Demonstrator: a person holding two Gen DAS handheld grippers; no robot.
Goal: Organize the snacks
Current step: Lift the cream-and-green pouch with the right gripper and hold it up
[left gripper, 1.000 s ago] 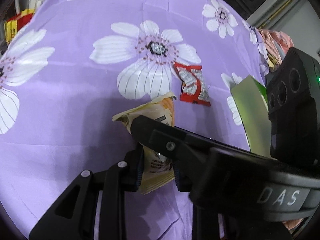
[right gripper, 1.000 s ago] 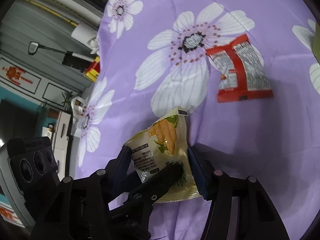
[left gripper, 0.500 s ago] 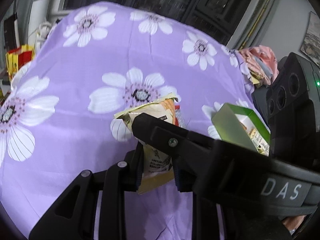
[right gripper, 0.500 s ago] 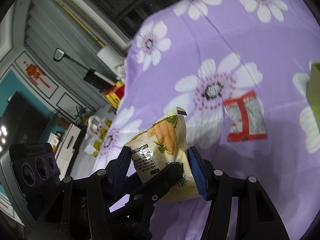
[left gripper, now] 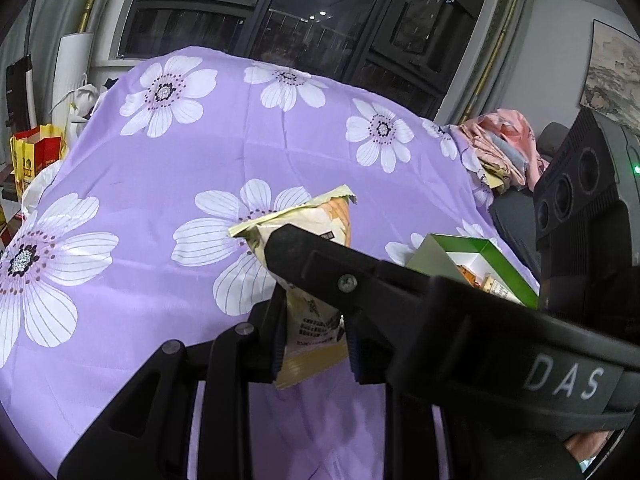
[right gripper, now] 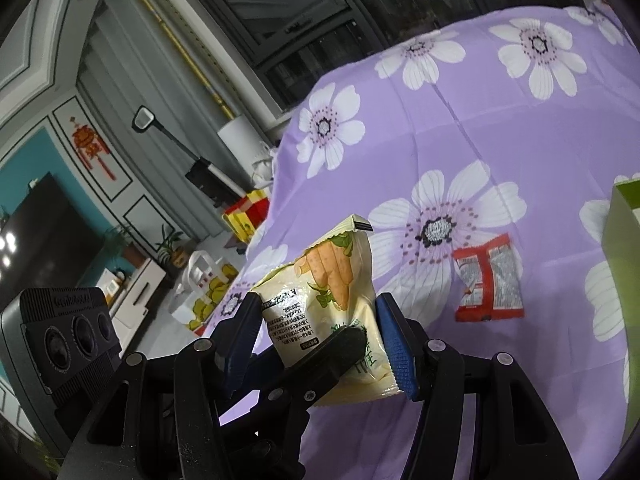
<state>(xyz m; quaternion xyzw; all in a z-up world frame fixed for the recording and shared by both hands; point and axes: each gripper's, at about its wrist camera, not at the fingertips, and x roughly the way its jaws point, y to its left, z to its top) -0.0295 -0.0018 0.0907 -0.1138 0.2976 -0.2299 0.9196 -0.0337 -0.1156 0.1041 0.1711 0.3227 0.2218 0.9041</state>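
Right wrist view shows both my claws, right claw [right gripper: 320, 340] and left claw [left gripper: 314, 330], clamped on the yellow snack bag [right gripper: 328, 300] above the table [right gripper: 500, 140]; the red packet [right gripper: 490, 278] at three o'clock and the green box [left gripper: 476, 268] wait, so I judge most sorting remains.

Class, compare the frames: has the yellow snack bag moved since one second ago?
Yes. The yellow snack bag has risen off the purple cloth, away from the red packet lying there.

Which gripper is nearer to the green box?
Right. The right gripper holds the yellow snack bag beside the green box; the left gripper, gripping the same bag, sits further away.
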